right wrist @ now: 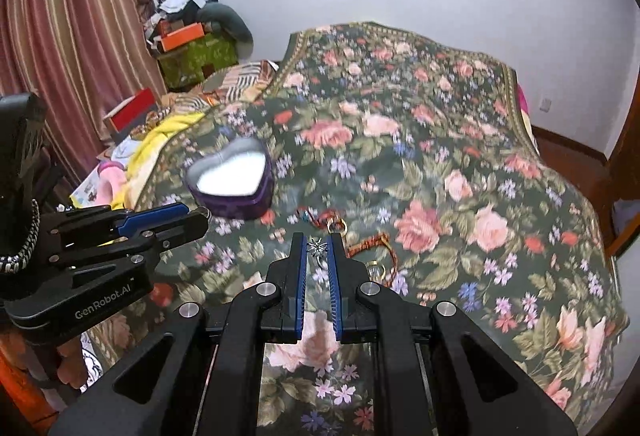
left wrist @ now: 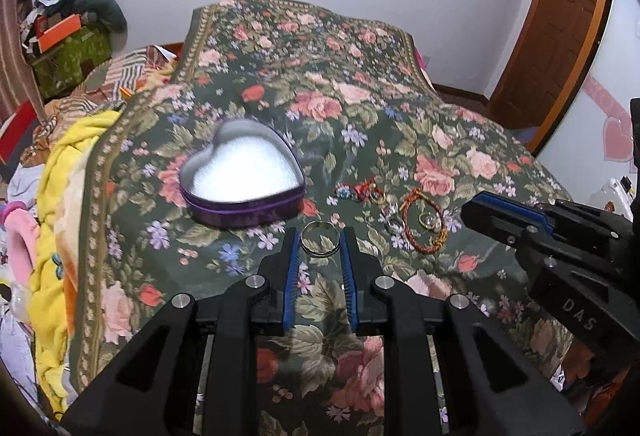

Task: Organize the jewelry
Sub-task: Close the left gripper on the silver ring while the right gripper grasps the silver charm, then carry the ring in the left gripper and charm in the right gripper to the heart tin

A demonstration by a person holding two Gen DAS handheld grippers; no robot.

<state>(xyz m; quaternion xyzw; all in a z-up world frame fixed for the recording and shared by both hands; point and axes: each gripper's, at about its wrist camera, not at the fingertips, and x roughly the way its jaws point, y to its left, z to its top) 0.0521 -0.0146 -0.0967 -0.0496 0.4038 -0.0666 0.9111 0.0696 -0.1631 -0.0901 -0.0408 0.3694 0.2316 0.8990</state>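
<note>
A purple heart-shaped tin (left wrist: pixel 242 175) with a white lining lies open on the floral bedspread; it also shows in the right wrist view (right wrist: pixel 232 181). My left gripper (left wrist: pixel 319 242) is shut on a silver bangle (left wrist: pixel 319 239), held between its blue pads. My right gripper (right wrist: pixel 318 248) is shut on a silver star-shaped ring (right wrist: pixel 317 248). More jewelry lies on the spread right of the tin: a red beaded piece (left wrist: pixel 362 191), a silver ring (left wrist: pixel 394 218), a red and gold cord bracelet (left wrist: pixel 422 222) around a gold ring (left wrist: pixel 427 220).
The floral bedspread (left wrist: pixel 320 95) covers the bed. A yellow blanket (left wrist: pixel 52 220) and clutter lie along its left side. Boxes (right wrist: pixel 192 51) are stacked by a striped curtain. A wooden door (left wrist: pixel 560 35) stands at the right.
</note>
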